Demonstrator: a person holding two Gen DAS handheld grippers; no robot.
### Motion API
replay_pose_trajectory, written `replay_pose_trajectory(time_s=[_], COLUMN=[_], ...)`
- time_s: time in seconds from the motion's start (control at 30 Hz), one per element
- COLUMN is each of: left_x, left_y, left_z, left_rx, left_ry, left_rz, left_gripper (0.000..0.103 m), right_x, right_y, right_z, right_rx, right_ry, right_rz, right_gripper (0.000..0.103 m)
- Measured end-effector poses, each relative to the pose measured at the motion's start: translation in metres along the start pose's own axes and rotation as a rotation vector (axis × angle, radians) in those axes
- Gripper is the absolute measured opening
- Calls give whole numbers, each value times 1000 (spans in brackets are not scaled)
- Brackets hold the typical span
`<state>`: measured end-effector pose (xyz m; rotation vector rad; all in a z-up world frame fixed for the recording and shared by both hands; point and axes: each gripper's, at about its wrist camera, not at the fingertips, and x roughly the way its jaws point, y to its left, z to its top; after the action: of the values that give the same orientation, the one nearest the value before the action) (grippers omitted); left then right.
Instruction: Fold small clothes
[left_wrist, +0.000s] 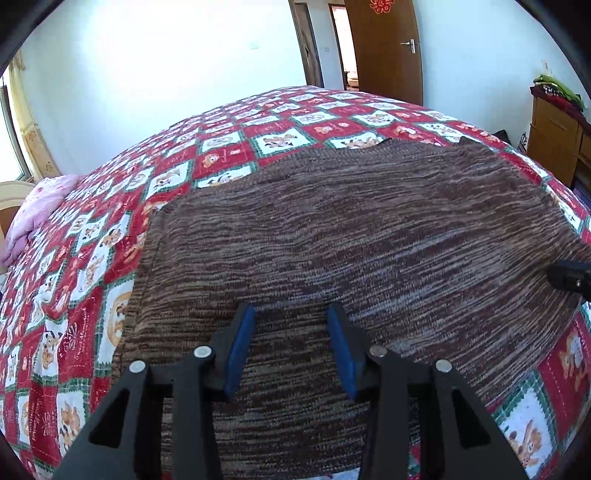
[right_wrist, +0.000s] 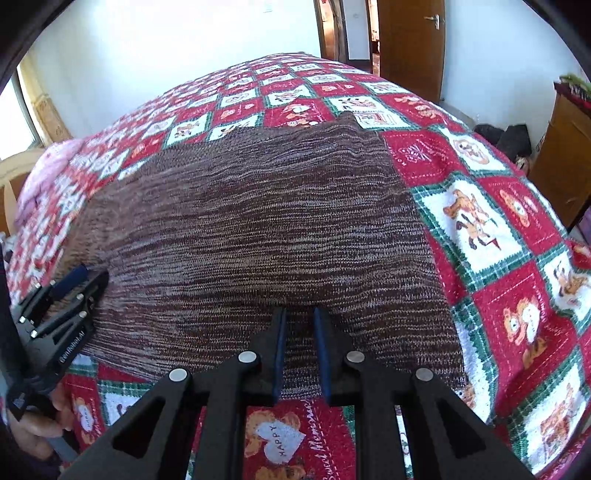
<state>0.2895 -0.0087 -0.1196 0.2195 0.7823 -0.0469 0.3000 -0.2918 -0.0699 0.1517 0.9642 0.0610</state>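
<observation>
Brown knit garment (left_wrist: 369, 229) lies flat on the quilt (left_wrist: 92, 295), long axis crosswise. Left gripper (left_wrist: 291, 314) gapes, empty, over its near hem; right gripper (right_wrist: 299, 314) narrowly parted there, pinching nothing.

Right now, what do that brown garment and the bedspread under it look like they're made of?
The brown garment looks like knitted wool or acrylic yarn: fine ribbed rows, matte, streaky. The bedspread looks like soft woven or terry cotton with printed squares; hard to be certain.

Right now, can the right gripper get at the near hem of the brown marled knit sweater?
Probably yes: the right gripper sits right over the brown marled knit sweater's near hem, nothing between.
</observation>
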Motion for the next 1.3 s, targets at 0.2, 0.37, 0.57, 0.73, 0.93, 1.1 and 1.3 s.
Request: replay_pose_trajectory(time_s=[0.2,0.37,0.57,0.73,0.93,1.1,1.3], left_x=[-3,-17,-31,-29,-34,-44,-43], left_y=[5,24,48,65,67,104,122], left_z=[-2,-14,-26,-33,-35,-51,-62], left_rx=[-40,-138,-184,-240,-246,-462,-573], left_ry=[4,47,94,122,91,55,59], left_rz=[3,-63,-20,-6,4,-17,-27], left_gripper=[56,67,71,73,73,74,74], right_x=[1,0,0,0,0,-9,-20], right_y=[-1,-3,-6,-7,-8,-3,46], right_z=[0,-1,-2,-2,-1,-4,-8], right_rx=[16,32,52,60,66,68,24], right_ry=[-5,-8,-10,-10,-10,-40,-59], right_rz=[17,35,57,65,71,46,183], right_gripper=[16,16,16,16,16,16,16])
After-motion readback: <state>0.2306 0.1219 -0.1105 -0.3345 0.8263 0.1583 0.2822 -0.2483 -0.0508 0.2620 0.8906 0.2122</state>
